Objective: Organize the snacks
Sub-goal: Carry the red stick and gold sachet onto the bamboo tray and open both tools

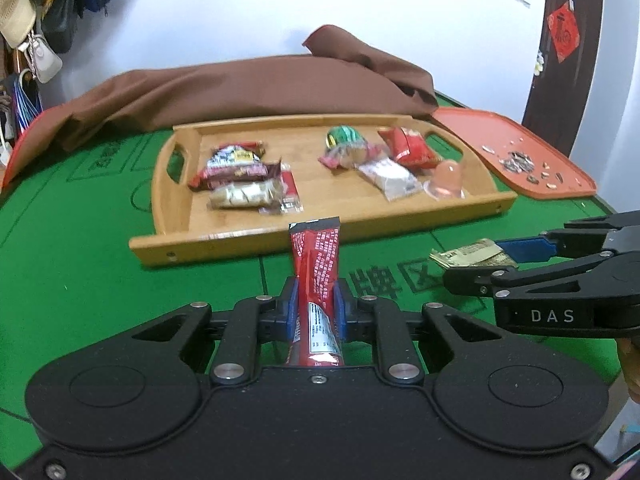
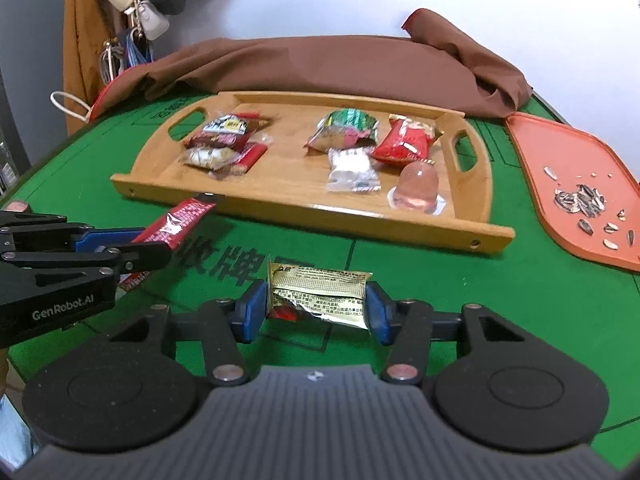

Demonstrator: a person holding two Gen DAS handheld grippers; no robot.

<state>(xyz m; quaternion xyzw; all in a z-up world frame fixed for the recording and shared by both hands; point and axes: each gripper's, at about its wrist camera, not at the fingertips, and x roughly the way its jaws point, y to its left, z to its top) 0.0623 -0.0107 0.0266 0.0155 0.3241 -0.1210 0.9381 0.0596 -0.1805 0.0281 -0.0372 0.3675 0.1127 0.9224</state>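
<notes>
My left gripper (image 1: 316, 296) is shut on a long red snack stick (image 1: 316, 256), which points ahead toward the front rim of the wooden tray (image 1: 240, 236). The right wrist view shows that stick (image 2: 180, 220) lifted off the green felt. My right gripper (image 2: 316, 304) is shut on a crinkled gold snack packet (image 2: 320, 292), with a blue pad pressing each end, low over the felt. The packet (image 1: 468, 256) also shows in the left wrist view. The tray (image 2: 280, 208) holds two groups of wrapped snacks, one on the left (image 2: 224, 140) and one on the right (image 2: 360, 144).
An orange tray (image 2: 532, 148) with sunflower seed shells (image 2: 580, 200) lies to the right of the wooden tray. A brown cloth (image 1: 240, 88) is heaped behind it. Bags and a hat (image 1: 16, 8) hang at the far left. Green felt (image 2: 480, 300) covers the table.
</notes>
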